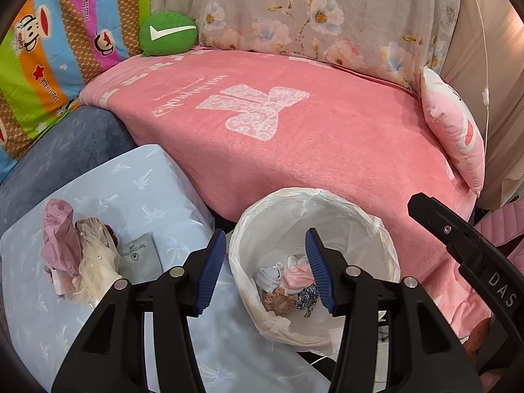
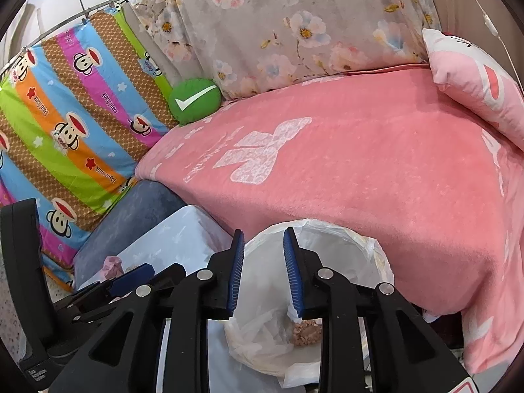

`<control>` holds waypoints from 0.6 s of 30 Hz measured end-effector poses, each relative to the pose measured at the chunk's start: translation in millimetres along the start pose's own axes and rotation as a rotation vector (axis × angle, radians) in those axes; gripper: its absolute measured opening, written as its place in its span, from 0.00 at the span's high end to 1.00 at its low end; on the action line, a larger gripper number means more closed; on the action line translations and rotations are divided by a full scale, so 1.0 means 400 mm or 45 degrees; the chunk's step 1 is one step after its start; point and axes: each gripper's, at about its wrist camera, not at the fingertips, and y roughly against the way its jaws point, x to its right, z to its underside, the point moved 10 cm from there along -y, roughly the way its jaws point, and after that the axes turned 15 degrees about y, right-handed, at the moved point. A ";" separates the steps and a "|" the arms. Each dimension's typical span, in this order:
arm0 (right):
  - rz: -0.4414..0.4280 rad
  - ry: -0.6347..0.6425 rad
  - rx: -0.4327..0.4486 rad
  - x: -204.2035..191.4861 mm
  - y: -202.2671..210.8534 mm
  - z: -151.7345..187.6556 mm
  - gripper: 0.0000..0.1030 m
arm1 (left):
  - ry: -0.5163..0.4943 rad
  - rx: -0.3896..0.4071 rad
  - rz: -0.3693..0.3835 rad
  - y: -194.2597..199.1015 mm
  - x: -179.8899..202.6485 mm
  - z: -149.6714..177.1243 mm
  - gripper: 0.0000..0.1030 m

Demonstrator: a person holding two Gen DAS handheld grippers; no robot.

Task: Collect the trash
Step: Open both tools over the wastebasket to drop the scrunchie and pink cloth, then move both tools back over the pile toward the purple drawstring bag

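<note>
Left tongs (image 1: 267,271) spread, nothing between the blue pads, poised over the near-left rim of the bin (image 1: 376,226). Right tongs (image 2: 263,273) parted to a narrower gap, likewise empty, hanging over the same bin's mouth. White liner (image 2: 363,245) folded over the rim all round.

Down inside: a pale blue scrap (image 1: 269,275), a pink scrap (image 1: 296,273), a leopard-print piece (image 1: 308,296) and a brownish wad (image 1: 278,299), bunched together at the bottom.

Still outside: crumpled pink and cream trash (image 1: 77,255) and a grey packet (image 1: 140,253), touching each other on the light blue bench (image 1: 137,183) left of the bin, well in from its edges.

Bin pressed close between the bench's right edge and the front edge of the pink-blanketed bed (image 1: 294,137). Blanket surface bare and open across the middle; green cushion (image 1: 168,34) and pink pillow (image 1: 455,131) only at its far corners.
</note>
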 end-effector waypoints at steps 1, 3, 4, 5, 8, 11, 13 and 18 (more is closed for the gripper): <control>-0.003 0.004 -0.002 -0.004 -0.001 0.002 0.73 | 0.002 0.002 -0.003 0.001 -0.004 0.000 0.53; -0.007 0.015 -0.007 -0.015 -0.002 0.004 0.73 | 0.010 0.003 -0.007 0.003 -0.011 -0.001 0.53; -0.011 0.019 -0.009 -0.021 -0.003 0.004 0.73 | 0.014 0.003 -0.008 0.004 -0.017 -0.001 0.53; -0.014 0.022 -0.011 -0.024 -0.004 0.005 0.73 | 0.020 0.003 -0.011 0.005 -0.021 -0.001 0.53; -0.024 0.034 -0.018 -0.041 -0.008 0.008 0.72 | 0.036 0.003 -0.015 0.009 -0.036 -0.001 0.53; -0.036 0.047 -0.024 -0.062 -0.011 0.011 0.72 | 0.052 0.002 -0.022 0.012 -0.054 0.000 0.53; -0.046 0.054 -0.029 -0.075 -0.015 0.012 0.71 | 0.065 0.003 -0.030 0.016 -0.070 0.001 0.53; -0.068 0.090 -0.046 -0.124 -0.025 0.023 0.66 | 0.114 0.005 -0.050 0.024 -0.116 -0.001 0.51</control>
